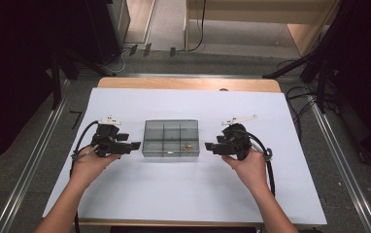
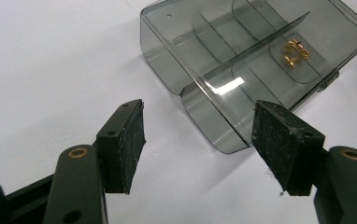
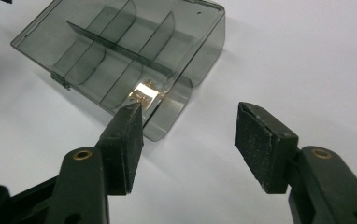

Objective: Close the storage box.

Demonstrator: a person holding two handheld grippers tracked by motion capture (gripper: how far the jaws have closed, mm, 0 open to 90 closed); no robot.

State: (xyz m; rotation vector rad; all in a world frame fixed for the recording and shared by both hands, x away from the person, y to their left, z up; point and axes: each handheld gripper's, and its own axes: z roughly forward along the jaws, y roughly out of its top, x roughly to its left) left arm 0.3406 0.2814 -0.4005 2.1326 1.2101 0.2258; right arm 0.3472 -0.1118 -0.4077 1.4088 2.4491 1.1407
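High view: gold item [image 1: 187, 146] indistinct

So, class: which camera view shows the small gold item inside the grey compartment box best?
The left gripper view: the gold item sits unobstructed in its compartment. In the right gripper view glare washes it out beside a jaw. The high view shows a tiny speck.

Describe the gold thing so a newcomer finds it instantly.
On the white table, between the two claws, sits a smoky clear plastic box with dividers. The small gold metal piece lies in its near compartment on the right claw's side, the box's sole shiny content.
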